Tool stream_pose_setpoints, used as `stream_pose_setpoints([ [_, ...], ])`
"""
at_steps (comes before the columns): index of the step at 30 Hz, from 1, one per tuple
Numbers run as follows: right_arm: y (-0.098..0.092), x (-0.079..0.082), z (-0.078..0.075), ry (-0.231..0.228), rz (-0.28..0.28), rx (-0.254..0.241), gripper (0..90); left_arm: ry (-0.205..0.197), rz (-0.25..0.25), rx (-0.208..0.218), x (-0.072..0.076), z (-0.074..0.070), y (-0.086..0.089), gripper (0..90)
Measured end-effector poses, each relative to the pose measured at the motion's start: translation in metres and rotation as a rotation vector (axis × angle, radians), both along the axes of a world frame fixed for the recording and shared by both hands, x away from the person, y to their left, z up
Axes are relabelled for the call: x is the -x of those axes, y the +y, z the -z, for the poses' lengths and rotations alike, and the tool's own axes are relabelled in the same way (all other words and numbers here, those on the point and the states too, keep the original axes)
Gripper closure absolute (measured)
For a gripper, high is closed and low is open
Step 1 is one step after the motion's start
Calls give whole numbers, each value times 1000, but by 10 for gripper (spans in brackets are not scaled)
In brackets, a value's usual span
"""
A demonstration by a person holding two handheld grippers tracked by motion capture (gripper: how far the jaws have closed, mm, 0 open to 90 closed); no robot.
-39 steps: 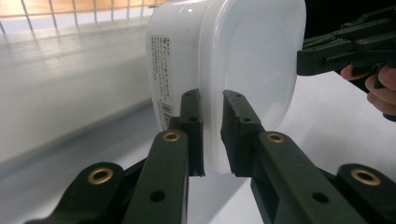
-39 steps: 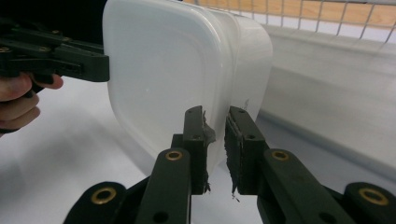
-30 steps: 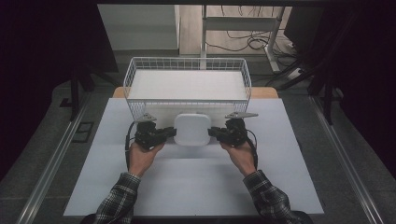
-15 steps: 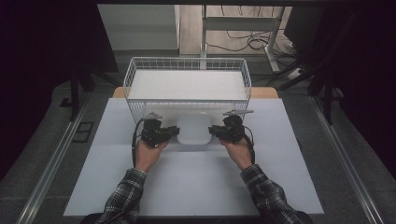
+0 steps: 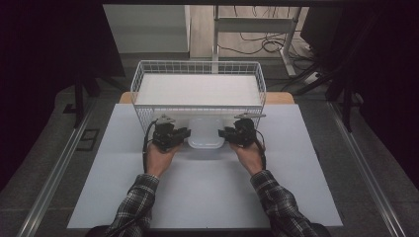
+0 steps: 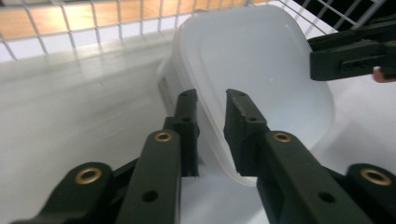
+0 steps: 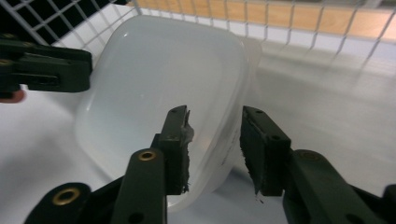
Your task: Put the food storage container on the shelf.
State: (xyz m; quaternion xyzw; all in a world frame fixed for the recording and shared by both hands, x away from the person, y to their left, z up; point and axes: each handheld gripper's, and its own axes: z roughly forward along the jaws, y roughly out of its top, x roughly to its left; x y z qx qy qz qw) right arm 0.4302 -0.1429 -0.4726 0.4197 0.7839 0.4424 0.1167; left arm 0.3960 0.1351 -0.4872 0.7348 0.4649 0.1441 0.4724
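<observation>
- White plastic tub (image 5: 205, 134) sits on the white table (image 5: 207, 197), just in front of the wire basket (image 5: 197, 69); whether it touches the basket's front wall cannot be told.
- Left gripper (image 5: 184, 134) at the tub's left edge. In the left gripper view (image 6: 211, 106) its jaws straddle the tub's rim at a narrow gap, one outside the wall, one over the inside; firm contact cannot be confirmed.
- Right gripper (image 5: 223, 133) at the tub's right edge. In the right gripper view (image 7: 214, 122) its jaws straddle the rim likewise, gap somewhat wider.
- Each gripper view shows the other gripper at the tub's far side.
- Basket interior: flat white bottom.
</observation>
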Motion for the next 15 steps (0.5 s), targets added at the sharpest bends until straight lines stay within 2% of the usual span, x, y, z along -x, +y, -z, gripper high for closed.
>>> stream_pose_setpoints([
  [3, 4, -2, -2, -35, 17, 33, 583, -23, -27, -17, -4, 0, -1, 686],
  [7, 4, -8, -2, -35, 37, 19, 573, -30, -50, -25, -10, -2, -2, 624],
  [8, 4, -8, -3, -32, 35, 24, 571, -36, -35, -20, -10, -4, -1, 598],
  [10, 5, -7, -5, -21, 18, 21, 569, -45, -22, -11, -8, -7, 0, 560],
  [11, 5, -6, -6, -31, 3, 19, 568, -57, -13, 6, -3, -14, 1, 543],
  [12, 5, -6, -6, -31, 3, 19, 568, -57, -13, 6, -3, -14, 1, 523],
  [15, 4, 2, -13, -48, -34, 16, 642, -77, 8, 19, 12, -21, 3, 459],
])
